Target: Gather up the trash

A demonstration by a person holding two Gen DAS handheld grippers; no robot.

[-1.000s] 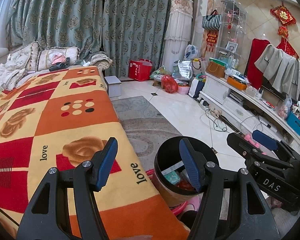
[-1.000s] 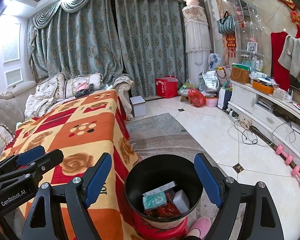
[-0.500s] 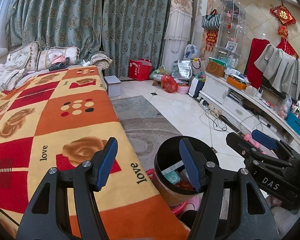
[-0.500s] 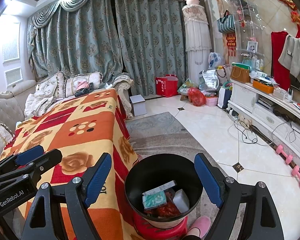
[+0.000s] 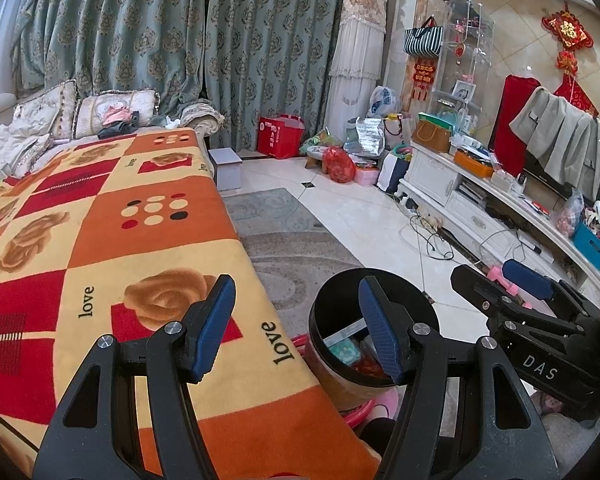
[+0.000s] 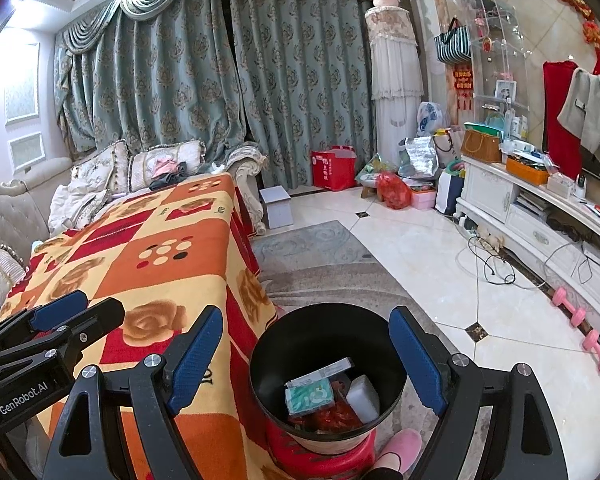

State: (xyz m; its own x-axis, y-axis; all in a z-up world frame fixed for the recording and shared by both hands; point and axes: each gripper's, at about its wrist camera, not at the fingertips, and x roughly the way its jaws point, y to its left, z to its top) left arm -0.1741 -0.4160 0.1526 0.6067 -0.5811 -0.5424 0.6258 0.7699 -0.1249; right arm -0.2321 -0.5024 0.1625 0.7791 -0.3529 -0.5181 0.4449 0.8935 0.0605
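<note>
A black trash bin [image 6: 268,376] stands on a red stool [image 6: 320,458] beside the table. Inside lie a green tissue pack [image 6: 309,396], a flat white box [image 6: 320,372], a white block [image 6: 363,398] and red wrappers [image 6: 334,418]. My right gripper [image 6: 306,358] hovers above the bin, open, with nothing between its blue pads. My left gripper [image 5: 296,322] hangs open over the table edge, its right finger in front of the bin [image 5: 332,312]; it holds nothing. Each gripper shows in the other's view: the right gripper [image 5: 512,304] and the left gripper [image 6: 52,320].
The table wears an orange, red and yellow blanket [image 5: 100,240]. A grey rug [image 6: 320,264] lies on the tiled floor. Pink dumbbells [image 6: 584,332] and cables [image 6: 496,264] lie by the white TV cabinet [image 6: 540,224]. A pink slipper [image 6: 396,446] sits below the bin. Bags [image 6: 392,190] pile by the curtains.
</note>
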